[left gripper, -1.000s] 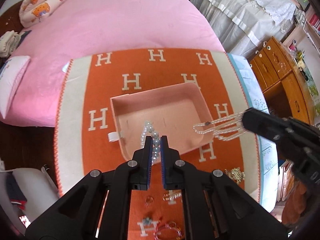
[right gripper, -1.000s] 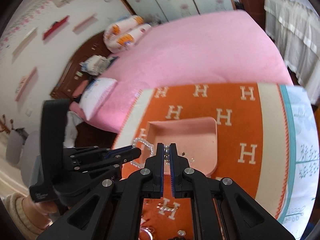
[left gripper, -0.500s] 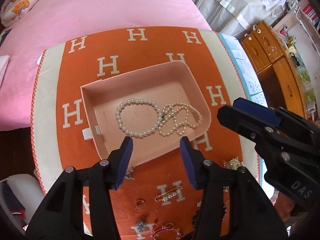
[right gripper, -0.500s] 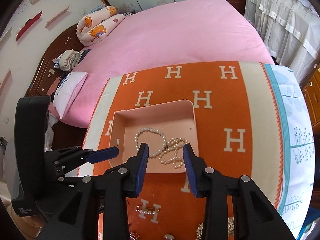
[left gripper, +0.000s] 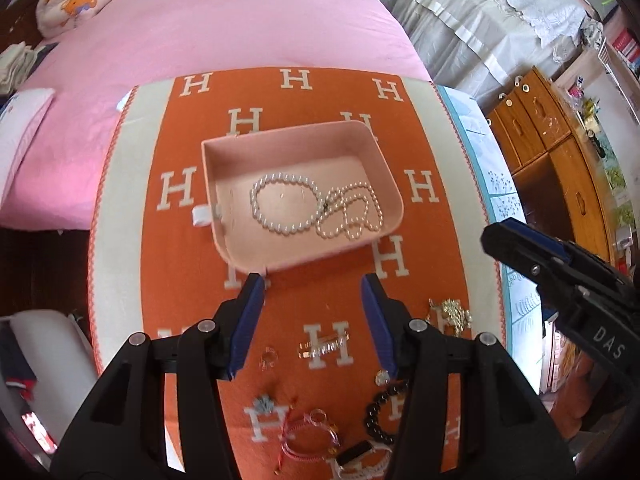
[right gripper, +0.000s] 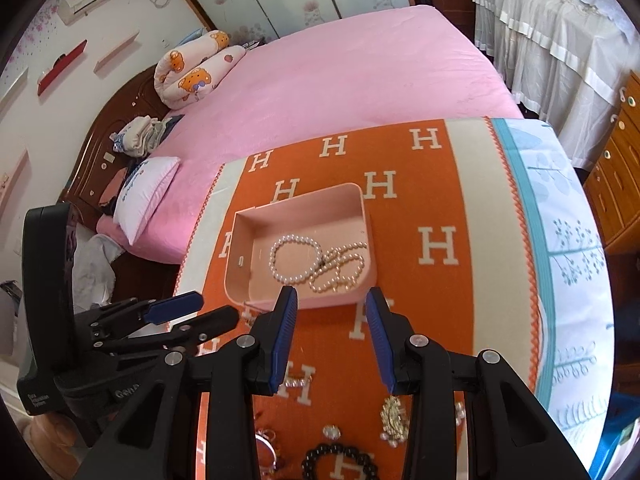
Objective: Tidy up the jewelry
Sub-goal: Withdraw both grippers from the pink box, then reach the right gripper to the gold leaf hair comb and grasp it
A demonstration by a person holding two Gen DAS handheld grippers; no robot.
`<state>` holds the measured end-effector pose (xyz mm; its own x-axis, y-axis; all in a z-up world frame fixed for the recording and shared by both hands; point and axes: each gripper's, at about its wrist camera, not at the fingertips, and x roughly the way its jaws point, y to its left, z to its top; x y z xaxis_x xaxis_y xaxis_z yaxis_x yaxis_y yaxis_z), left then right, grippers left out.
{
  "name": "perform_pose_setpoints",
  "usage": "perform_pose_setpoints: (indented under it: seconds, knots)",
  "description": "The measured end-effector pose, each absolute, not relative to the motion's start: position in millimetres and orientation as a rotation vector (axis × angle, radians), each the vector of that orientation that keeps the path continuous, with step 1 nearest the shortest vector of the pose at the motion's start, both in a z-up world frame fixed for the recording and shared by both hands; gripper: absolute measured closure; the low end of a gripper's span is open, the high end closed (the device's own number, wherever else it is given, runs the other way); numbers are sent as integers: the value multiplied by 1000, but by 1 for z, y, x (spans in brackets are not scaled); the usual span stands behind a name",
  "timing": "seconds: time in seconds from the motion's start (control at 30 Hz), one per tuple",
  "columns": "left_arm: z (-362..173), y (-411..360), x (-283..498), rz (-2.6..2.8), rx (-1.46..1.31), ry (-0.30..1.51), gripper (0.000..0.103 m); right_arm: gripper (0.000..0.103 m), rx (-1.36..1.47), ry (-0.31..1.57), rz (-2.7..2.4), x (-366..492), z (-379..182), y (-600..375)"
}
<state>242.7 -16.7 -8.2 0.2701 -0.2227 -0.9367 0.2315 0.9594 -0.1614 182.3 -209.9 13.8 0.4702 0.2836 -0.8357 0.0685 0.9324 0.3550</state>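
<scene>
White "H" letters repeat across the orange blanket (left gripper: 320,304). On it sits a smooth pink tray (left gripper: 298,258) with rounded corners, holding a round pearl bracelet (left gripper: 285,204) touching a looped pearl necklace (left gripper: 352,216). The left gripper (left gripper: 312,282) and the right gripper (right gripper: 332,294) (marked "DAS" on its side) both gape, holding nothing, just short of the tray.

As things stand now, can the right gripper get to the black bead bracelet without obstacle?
Probably yes. The right gripper is open and empty, and the black bead bracelet lies uncovered on the orange cloth just below it, outside the pink tray.
</scene>
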Motion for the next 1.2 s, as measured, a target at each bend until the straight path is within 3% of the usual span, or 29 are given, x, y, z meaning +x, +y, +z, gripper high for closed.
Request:
perform_pose_setpoints:
  seconds: [0.53, 0.93, 1.03, 1.2]
  knots:
    - [22, 3, 157, -180, 33, 1185, 56, 67, 402, 1041, 86, 76, 40, -253]
    - [7, 1, 124, -231, 36, 1128, 56, 67, 528, 1136, 1, 38, 14, -278]
    - [-7, -4, 125, -256, 78, 1155, 45, 67, 586, 1183, -35, 34, 0, -284]
    - [-32, -11, 126, -336, 103, 1194, 43, 67, 734, 1247, -76, 34, -31, -294]
